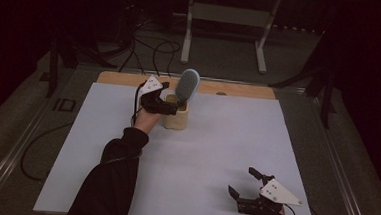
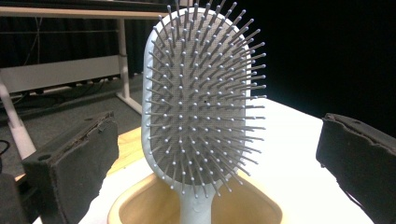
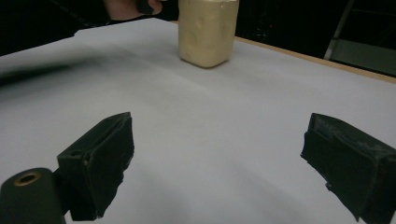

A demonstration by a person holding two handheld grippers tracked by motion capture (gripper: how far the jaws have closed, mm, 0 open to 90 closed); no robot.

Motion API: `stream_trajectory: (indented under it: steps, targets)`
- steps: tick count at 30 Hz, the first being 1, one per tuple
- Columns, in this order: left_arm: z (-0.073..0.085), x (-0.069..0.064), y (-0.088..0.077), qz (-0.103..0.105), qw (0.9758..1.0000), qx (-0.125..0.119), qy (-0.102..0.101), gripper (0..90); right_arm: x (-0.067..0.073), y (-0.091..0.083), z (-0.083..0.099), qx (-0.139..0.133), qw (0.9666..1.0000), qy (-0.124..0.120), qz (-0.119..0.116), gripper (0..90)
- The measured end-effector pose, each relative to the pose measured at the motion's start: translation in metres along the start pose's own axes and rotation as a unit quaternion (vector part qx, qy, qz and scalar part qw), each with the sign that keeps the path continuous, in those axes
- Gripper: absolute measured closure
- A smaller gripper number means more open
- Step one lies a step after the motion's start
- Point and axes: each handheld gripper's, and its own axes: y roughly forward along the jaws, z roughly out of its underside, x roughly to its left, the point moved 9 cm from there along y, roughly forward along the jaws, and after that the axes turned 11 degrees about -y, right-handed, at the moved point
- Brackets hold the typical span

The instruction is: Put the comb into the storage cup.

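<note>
Jaws of both the left gripper [image 1: 171, 105] and right gripper [image 1: 244, 183] gape empty; brush [image 2: 201, 102] stands in cup [image 1: 176, 116] on white table [image 1: 216, 139], dark room.

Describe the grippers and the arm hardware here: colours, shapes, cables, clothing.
Both grippers are black. The left gripper and the right gripper each carry a pale grey three-cornered plate with small dark dots. The fingers are chunky black blocks with rough, worn pad edges; one base has a brass-ringed hole. A thin black cable trails from each. The left forearm wears a black sleeve.
</note>
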Motion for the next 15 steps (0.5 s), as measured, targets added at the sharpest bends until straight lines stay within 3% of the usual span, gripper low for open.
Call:
stream_trajectory:
  steps: [8,13,15]
  targets:
    - [-0.002,-0.003,-0.004,0.002,0.9998,0.018,0.007,0.0,-0.001,0.0,0.0,0.0,1.0,0.0,0.001,8.8]
    - [0.0,-0.007,-0.007,0.013,0.9993,0.035,0.006,0.0,0.0,0.0,0.0,0.001,1.0,0.0,0.001,8.8]
    - [0.002,-0.011,-0.008,0.019,0.9986,0.048,-0.004,0.0,0.0,0.0,0.0,0.0,1.0,0.0,0.001,8.8]
